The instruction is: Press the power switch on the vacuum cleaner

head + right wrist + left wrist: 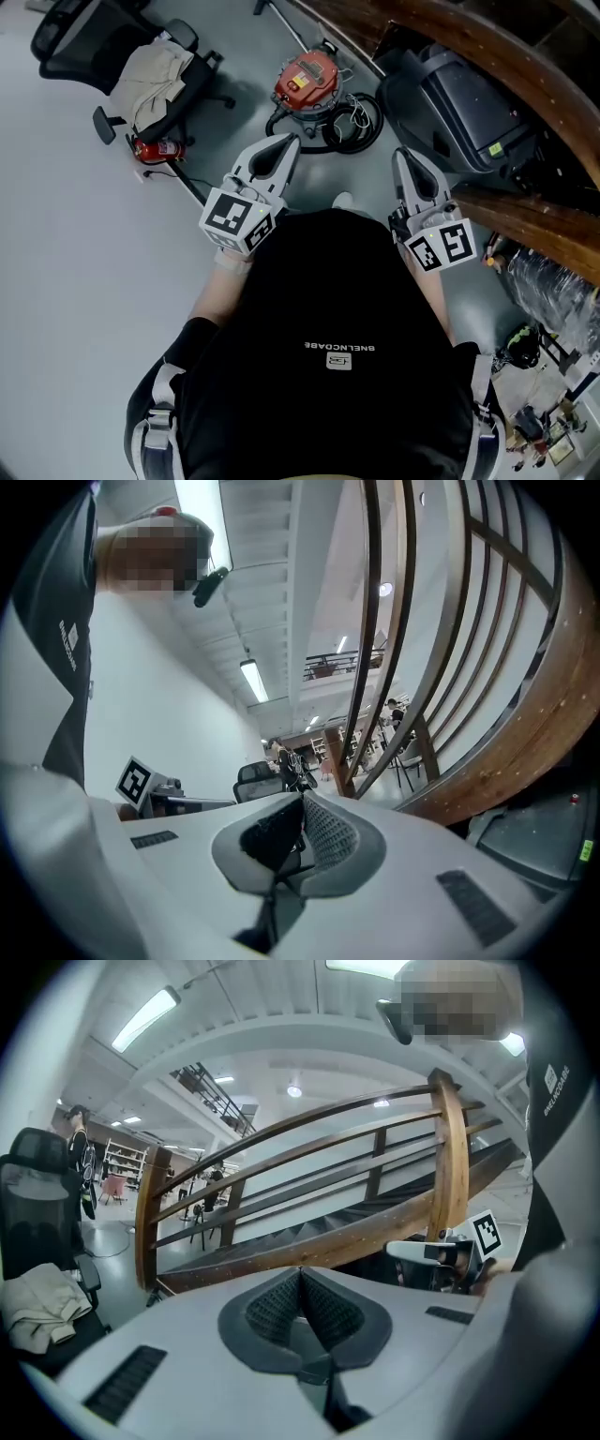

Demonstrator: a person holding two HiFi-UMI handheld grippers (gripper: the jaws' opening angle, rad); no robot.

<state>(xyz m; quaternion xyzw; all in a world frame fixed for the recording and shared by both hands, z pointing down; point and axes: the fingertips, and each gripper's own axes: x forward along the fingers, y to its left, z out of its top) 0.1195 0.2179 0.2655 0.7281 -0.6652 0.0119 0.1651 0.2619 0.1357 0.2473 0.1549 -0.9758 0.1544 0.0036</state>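
My left gripper [284, 142] and right gripper [405, 156] are closed on nothing; the red vacuum cleaner [307, 82] stands farther off.

I wear a black short-sleeved shirt [337, 403] with small white lettering and a logo patch, grey shoulder straps [155, 427], and my white left gripper [287, 141] and right gripper [405, 156] each carry a black-and-white marker cube [236, 220] and dark ribbed pads [272, 1312].

A red-topped canister vacuum cleaner [307, 82] stands upright on the grey floor.
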